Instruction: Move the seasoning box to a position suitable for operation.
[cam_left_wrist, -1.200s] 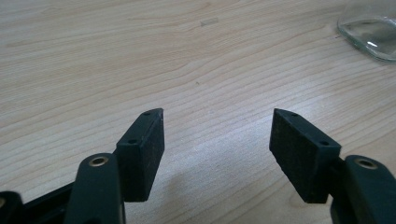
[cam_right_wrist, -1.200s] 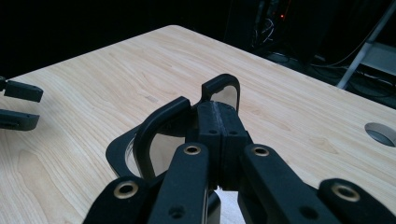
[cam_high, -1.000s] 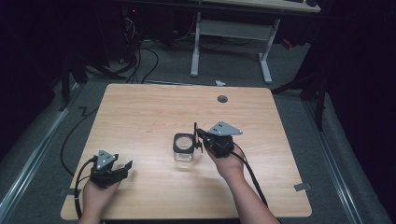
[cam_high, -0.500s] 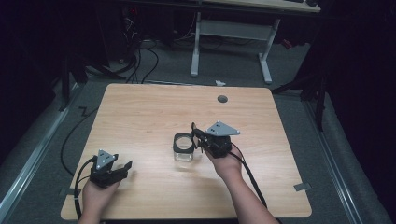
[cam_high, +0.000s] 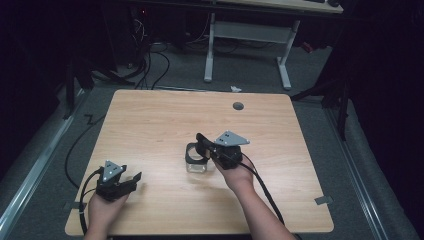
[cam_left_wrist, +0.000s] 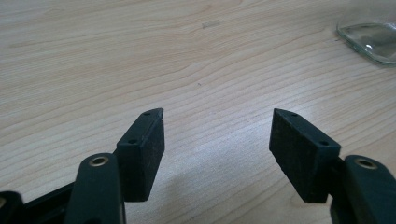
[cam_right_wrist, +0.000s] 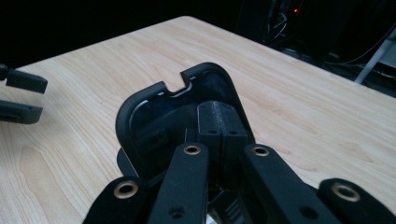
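The right gripper (cam_right_wrist: 219, 135) is clamped on the rim of the black lid (cam_high: 196, 151), now tilted up higher over the glass jar (cam_high: 198, 165) at the table's (cam_high: 165, 115) middle, while the left gripper (cam_left_wrist: 217, 140), jaws apart, lies unmoved, well apart.

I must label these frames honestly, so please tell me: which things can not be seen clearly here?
- Glass jar, high view: too small to tell any contents; the black lid covers its mouth.
- Same jar, left gripper view: cut off by the frame edge.
- Right gripper, right gripper view: its own jaws hide where it pinches the lid.
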